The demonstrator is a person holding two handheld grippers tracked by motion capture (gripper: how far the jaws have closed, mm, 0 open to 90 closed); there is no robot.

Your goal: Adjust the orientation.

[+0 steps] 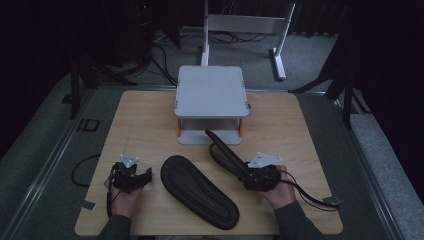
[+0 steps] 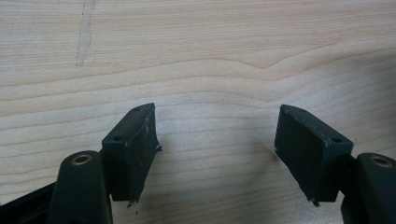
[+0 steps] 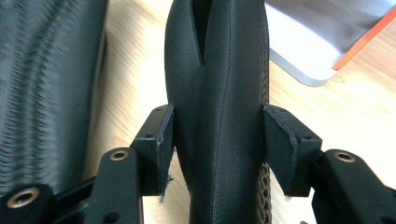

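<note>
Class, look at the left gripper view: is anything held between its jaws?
No: the left gripper is open over the bare wooden table.

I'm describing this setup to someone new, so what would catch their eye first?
Two black slippers: one lies sole up at the table's front centre, the other stands on edge, clamped by the right gripper. Behind them a grey two-level stand sits at the wooden table's far edge, while the left gripper rests open, front left.

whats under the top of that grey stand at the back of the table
Under the stand top sits a lower grey shelf, between orange posts. The toe of the slipper held by the right gripper reaches its front. The top hides the space further back.
</note>
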